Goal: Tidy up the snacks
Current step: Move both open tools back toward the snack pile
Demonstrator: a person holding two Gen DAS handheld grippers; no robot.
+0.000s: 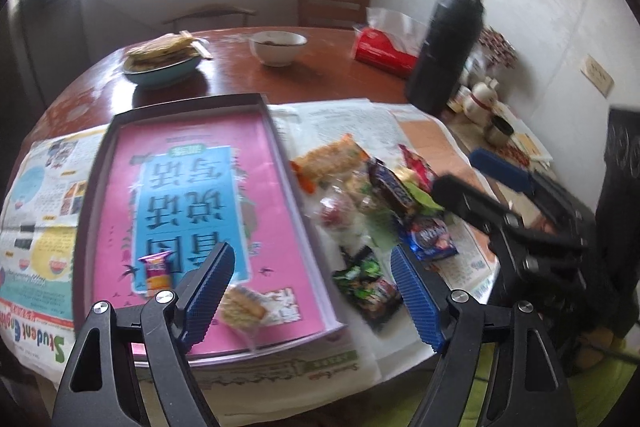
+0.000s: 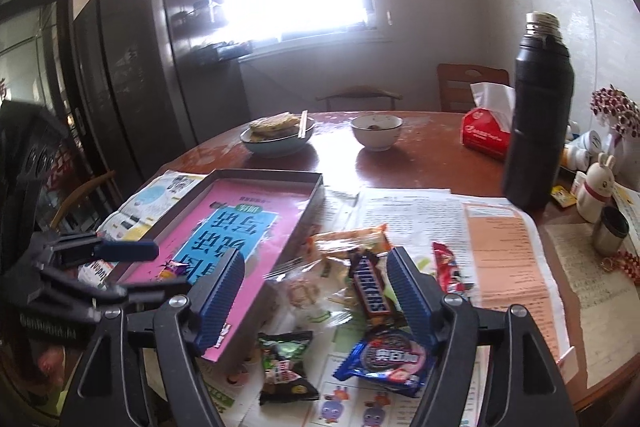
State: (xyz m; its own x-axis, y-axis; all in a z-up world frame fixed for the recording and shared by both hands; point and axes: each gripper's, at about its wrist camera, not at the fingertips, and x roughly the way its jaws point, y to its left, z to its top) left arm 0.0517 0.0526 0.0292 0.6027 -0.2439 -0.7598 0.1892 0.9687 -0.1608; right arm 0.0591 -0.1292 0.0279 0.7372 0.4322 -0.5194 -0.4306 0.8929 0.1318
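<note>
A shallow box (image 1: 120,131) with a pink and blue printed bottom lies on newspaper; it also shows in the right wrist view (image 2: 264,175). Inside it lie a small purple-orange packet (image 1: 157,273) and a clear-wrapped cracker (image 1: 242,307). Right of the box is a loose pile of snacks: a Snickers bar (image 2: 370,289), a blue Oreo packet (image 2: 386,361), a black-green packet (image 2: 286,367), an orange packet (image 2: 352,237), a red packet (image 2: 446,265). My left gripper (image 1: 312,287) is open and empty above the box's near right edge. My right gripper (image 2: 316,291) is open and empty above the pile.
A tall black flask (image 2: 538,115), a red tissue box (image 2: 484,133), a white bowl (image 2: 376,131), a dish of flatbread with chopsticks (image 2: 276,133) stand on the round wooden table (image 2: 432,163). Small bottles, a rabbit figure (image 2: 596,187) and a metal cup (image 2: 608,229) crowd the right edge.
</note>
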